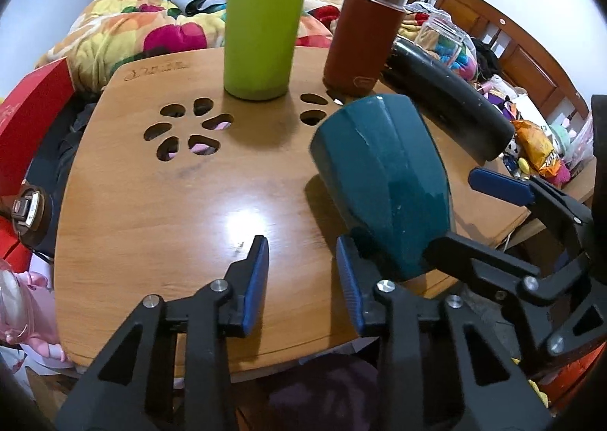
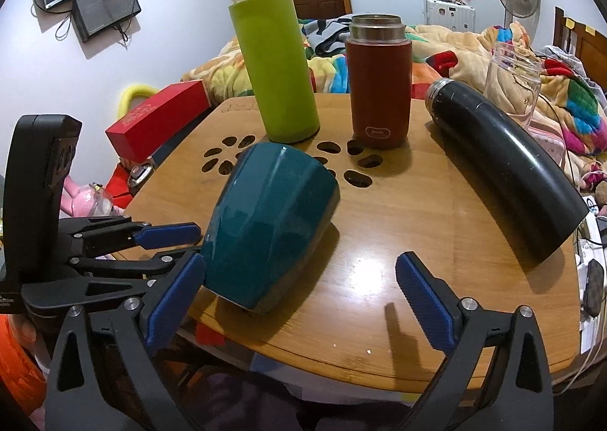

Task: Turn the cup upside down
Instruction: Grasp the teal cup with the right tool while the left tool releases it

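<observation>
A dark teal faceted cup (image 1: 383, 181) rests upside down and tilted on the wooden table (image 1: 182, 211), its wide rim toward the table's front edge; it also shows in the right wrist view (image 2: 265, 230). My left gripper (image 1: 301, 279) is open and empty, just left of the cup's rim. My right gripper (image 2: 299, 302) is open wide; its left fingertip (image 2: 178, 290) is beside the cup's rim, the right one apart. The right gripper's fingers (image 1: 500, 184) show in the left wrist view on either side of the cup.
A tall green bottle (image 2: 275, 71) and a red-brown flask (image 2: 379, 86) stand at the back of the table. A black flask (image 2: 504, 165) lies on its side at the right. Flower-shaped cutouts (image 1: 187, 131) pierce the tabletop. A red box (image 2: 159, 120) and a bed lie beyond.
</observation>
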